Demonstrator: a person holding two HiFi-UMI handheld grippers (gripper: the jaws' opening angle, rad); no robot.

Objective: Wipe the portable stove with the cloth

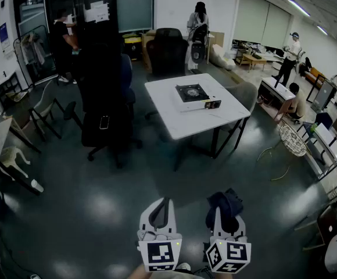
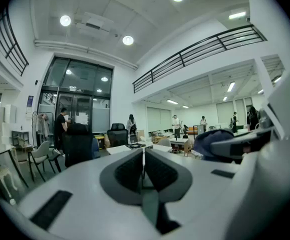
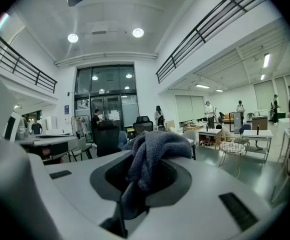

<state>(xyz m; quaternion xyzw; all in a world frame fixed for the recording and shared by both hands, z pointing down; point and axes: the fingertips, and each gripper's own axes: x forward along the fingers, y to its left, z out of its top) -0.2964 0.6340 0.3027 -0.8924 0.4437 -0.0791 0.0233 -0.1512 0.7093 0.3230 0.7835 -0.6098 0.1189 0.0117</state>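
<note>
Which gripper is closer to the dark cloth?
Right. The right gripper is shut on the cloth, touching it. The left gripper is shut with nothing in it, just to the cloth's left and apart from it.

This is a large open office or lab hall. White tables and desks are spread over a dark glossy floor, with black office chairs among them. People stand or sit at the desks. Tall glass doors, a mezzanine railing and round ceiling lights show a two-storey workplace.
</note>
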